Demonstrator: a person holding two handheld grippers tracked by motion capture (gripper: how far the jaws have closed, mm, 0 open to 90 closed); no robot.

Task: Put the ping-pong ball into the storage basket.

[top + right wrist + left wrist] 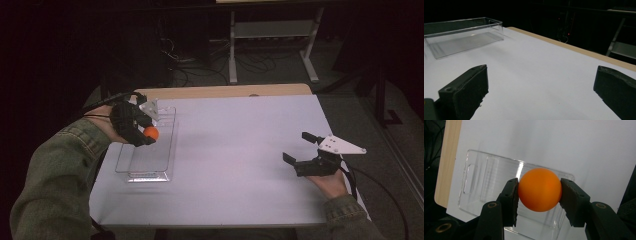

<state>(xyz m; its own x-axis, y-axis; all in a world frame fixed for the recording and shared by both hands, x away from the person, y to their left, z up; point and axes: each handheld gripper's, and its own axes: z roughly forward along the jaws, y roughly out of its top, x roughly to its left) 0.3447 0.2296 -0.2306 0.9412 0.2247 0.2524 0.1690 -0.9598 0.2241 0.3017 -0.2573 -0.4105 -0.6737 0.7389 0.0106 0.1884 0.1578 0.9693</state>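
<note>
White table; metal rack, cables on floor behind.

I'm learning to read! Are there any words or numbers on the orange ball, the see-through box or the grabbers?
None: no word, number or sign can be read on the orange ball, the clear box, the left gripper, the right gripper or the white table.
</note>
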